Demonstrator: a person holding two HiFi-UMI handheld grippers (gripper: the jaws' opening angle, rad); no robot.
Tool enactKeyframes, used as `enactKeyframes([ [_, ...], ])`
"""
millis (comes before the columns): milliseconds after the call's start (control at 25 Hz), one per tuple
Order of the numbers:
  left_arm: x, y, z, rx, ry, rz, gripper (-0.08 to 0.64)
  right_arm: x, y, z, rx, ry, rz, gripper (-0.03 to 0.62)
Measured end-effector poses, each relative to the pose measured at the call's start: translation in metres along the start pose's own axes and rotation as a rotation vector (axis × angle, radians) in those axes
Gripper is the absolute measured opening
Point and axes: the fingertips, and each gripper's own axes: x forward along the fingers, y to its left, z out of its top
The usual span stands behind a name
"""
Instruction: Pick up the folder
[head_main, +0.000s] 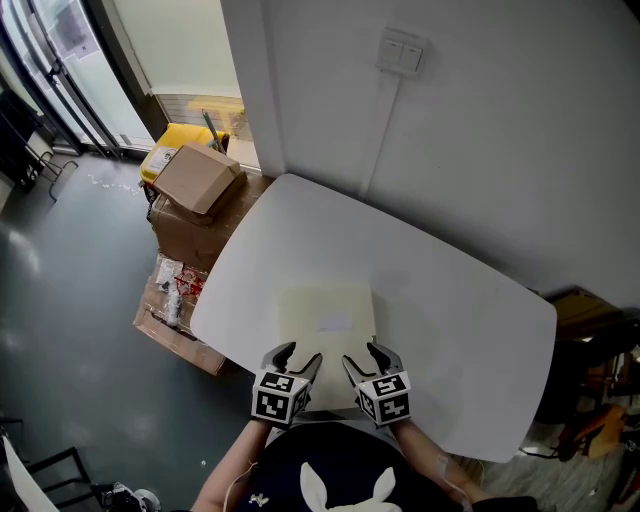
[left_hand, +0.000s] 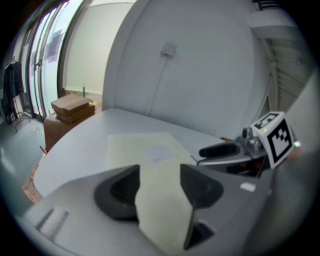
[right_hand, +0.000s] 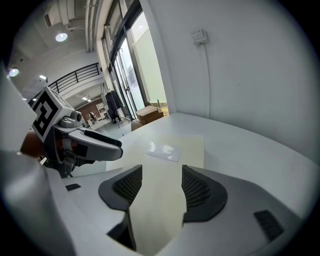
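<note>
A pale yellow folder (head_main: 325, 315) with a small clear label lies flat on the white table (head_main: 450, 330), close to the near edge. My left gripper (head_main: 298, 358) hovers over the folder's near left part, and my right gripper (head_main: 365, 358) over its near right part, side by side. In the left gripper view the left gripper (left_hand: 160, 185) stands open, with the folder (left_hand: 145, 147) showing in the gap between the pads. In the right gripper view the right gripper (right_hand: 161, 187) is open too, the folder (right_hand: 172, 150) running under the gap. Neither pair of pads presses on it.
Cardboard boxes (head_main: 195, 185) and a yellow bin (head_main: 180, 140) stand on the floor beyond the table's far left corner. A white wall with a switch plate (head_main: 400, 50) and a cable runs along the table's far side. Dark furniture (head_main: 590, 330) sits at the right.
</note>
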Motion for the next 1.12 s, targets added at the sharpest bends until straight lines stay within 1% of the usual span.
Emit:
enactKeyframes([
  [400,0.004,0.008,-0.008,-0.006,0.024,0.03,0.253,0.005,-0.008,-0.009,0.03,0.027,-0.024,0.233],
  [640,0.005,0.017,-0.01,-0.019,0.021,0.068,0.265,0.005,-0.017,-0.011,0.027,0.031,-0.061,0.252],
  [1120,0.005,0.031,-0.017,-0.056,0.03,0.109,0.27,0.01,-0.026,-0.024,0.071,0.069,-0.08,0.262],
])
